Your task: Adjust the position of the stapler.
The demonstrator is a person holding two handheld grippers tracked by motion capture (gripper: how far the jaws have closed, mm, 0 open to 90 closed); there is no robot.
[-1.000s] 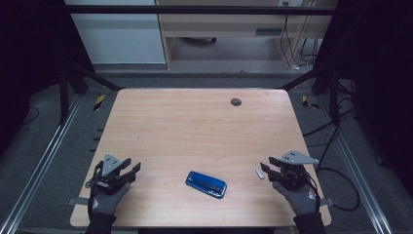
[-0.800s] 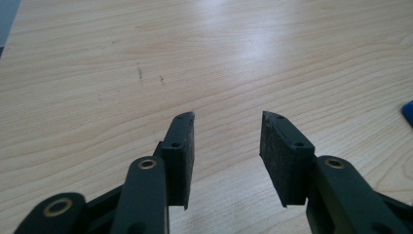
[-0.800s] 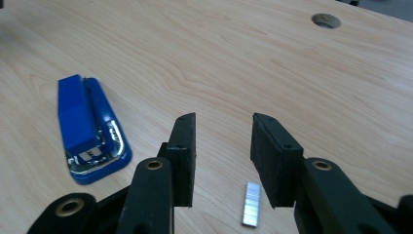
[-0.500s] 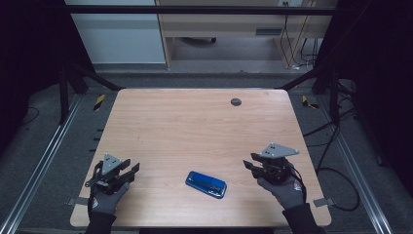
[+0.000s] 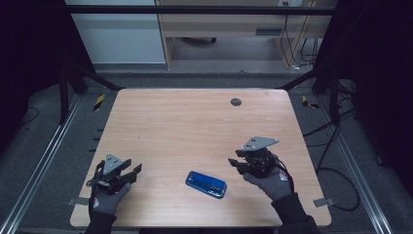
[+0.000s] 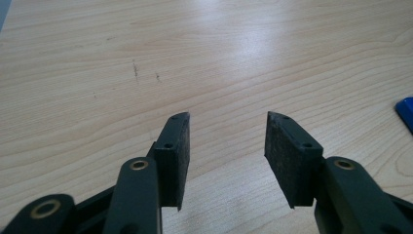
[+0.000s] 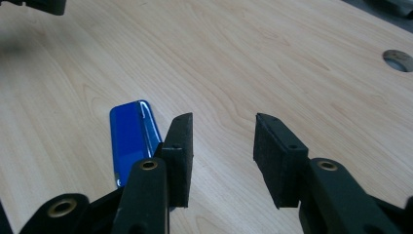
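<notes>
A flat blue case (image 5: 206, 184) lies on the wooden table (image 5: 195, 122) near its front edge, between the two hands. My right gripper (image 5: 235, 163) hovers just right of the case, open and holding nothing. In the right gripper view the blue case (image 7: 131, 139) lies partly behind the left jaw of that gripper (image 7: 221, 141). My left gripper (image 5: 132, 171) rests at the front left, well apart from the case. Its jaws have just been opening, and nothing is between them (image 6: 227, 141). A corner of the case (image 6: 406, 109) shows at the right edge of the left gripper view.
A round dark grommet (image 5: 236, 102) sits in the table near its far edge. Metal rails run along both sides of the table. Cables (image 5: 336, 161) trail on the floor to the right. A cabinet (image 5: 117, 34) and a shelf stand beyond the table.
The right gripper has moved left and slightly up, closer to the blue case. The left hand has stayed in place, its jaws a little wider.
</notes>
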